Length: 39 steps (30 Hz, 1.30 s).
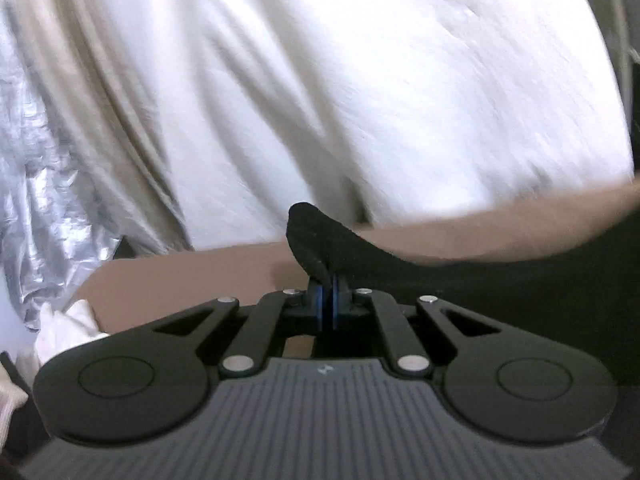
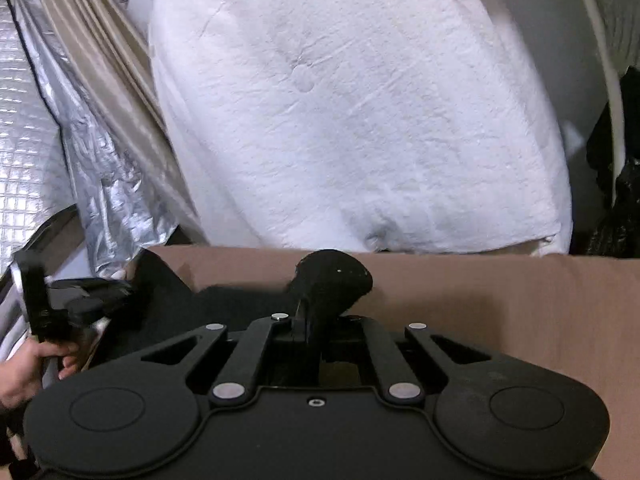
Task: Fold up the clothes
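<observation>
A black garment point(image 1: 460, 280) lies over a brown surface point(image 1: 180, 280). My left gripper point(image 1: 328, 300) is shut on a fold of the black garment, which bunches up above the blue pads point(image 1: 320, 304). In the right wrist view my right gripper point(image 2: 308, 316) is shut on another bunch of the black garment point(image 2: 332, 276), held above the brown surface point(image 2: 500, 300). The rest of the garment spreads to the left point(image 2: 168, 300). The left gripper point(image 2: 38, 304) shows at the far left of that view, held by a hand.
A large white pillow or cushion point(image 2: 352, 120) stands behind the brown surface. Silver foil sheeting point(image 2: 100, 184) and beige curtain folds point(image 2: 100, 60) are at the left. White cloth point(image 1: 64, 328) lies at the lower left. Dark items point(image 2: 624, 200) sit at the right.
</observation>
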Motion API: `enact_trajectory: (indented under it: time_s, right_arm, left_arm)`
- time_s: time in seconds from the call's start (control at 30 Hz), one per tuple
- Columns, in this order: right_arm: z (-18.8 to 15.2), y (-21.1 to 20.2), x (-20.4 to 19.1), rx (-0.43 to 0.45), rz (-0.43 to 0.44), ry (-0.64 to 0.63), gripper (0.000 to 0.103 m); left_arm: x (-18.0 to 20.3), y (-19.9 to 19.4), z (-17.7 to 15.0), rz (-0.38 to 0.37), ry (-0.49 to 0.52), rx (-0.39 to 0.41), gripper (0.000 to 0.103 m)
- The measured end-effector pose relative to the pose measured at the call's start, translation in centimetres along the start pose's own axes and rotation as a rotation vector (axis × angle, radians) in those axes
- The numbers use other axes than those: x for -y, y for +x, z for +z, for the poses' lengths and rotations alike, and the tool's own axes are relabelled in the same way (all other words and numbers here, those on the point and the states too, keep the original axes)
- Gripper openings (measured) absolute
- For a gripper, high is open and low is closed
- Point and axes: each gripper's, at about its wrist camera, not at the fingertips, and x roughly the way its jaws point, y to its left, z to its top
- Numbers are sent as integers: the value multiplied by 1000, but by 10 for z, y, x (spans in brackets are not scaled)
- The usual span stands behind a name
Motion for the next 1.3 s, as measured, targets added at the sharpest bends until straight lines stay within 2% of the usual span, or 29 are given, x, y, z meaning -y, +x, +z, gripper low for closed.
enact_trajectory:
  time_s: [0.07, 0.1, 0.2, 0.27, 0.37, 0.47, 0.57, 0.63, 0.67, 0.73, 0.8, 0.83, 0.87, 0.93, 0.97, 1.03, 1.1, 1.17, 1.23, 1.3]
  right_arm:
    - [-1, 5, -11, -20, -38, -31, 5]
    - [-1, 6, -18, -22, -55, -47, 5]
    - [-1, -3, -26, 7, -60, -28, 5]
    - [-4, -19, -35, 38, -41, 3, 5]
    - [-23, -58, -60, 107, -14, 2, 5]
    - [-46, -101, -87, 149, 12, 6, 5]
    - [-63, -146, -106, 174, 68, 24, 6]
    - [-76, -177, -118, 138, 114, 16, 6]
    - [-86, -193, -126, 103, 141, -23, 6]
    - [-109, -222, -141, 24, 187, -86, 9]
    - [-147, -240, -144, -85, 200, -80, 15]
    - [-166, -249, -146, -140, 206, -77, 17]
    - [-184, -255, -146, -190, 208, -63, 25]
    - [-214, -261, -136, -244, 175, 18, 33]
    - [-224, -264, -131, -262, 138, 75, 35]
    - [-231, -272, -127, -284, 78, 148, 37]
    - [-232, -287, -123, -207, 45, 193, 51]
    - [-231, -295, -121, -164, 1, 224, 55]
    - [-235, -297, -120, -147, -18, 249, 60]
    - [-244, -292, -120, -175, -19, 276, 61]
  left_arm:
    - [-8, 3, -6, -17, -67, -23, 4]
    - [-8, -1, -12, -29, -67, -23, 4]
    - [-5, -20, -23, -61, -45, 14, 4]
    - [-16, -39, -24, -92, -102, 42, 4]
    - [-49, -82, -30, -155, -275, 92, 4]
    - [-77, -141, -44, -217, -368, 154, 4]
    - [-109, -206, -77, -286, -498, 171, 5]
    - [-130, -253, -113, -328, -580, 159, 5]
    - [-139, -276, -133, -340, -583, 153, 5]
    - [-150, -318, -175, -340, -551, 118, 9]
    - [-152, -345, -214, -305, -497, 38, 12]
    - [-153, -356, -235, -295, -511, 18, 11]
    - [-154, -365, -254, -290, -542, 8, 13]
    - [-162, -376, -293, -278, -687, -13, 22]
    - [-166, -373, -303, -262, -746, -65, 22]
    - [-182, -373, -308, -274, -790, -113, 22]
    - [-191, -379, -306, -245, -785, -64, 28]
    - [-197, -387, -304, -205, -782, -12, 52]
    - [-201, -391, -309, -214, -816, -6, 54]
    - [-203, -388, -313, -273, -855, -18, 54]
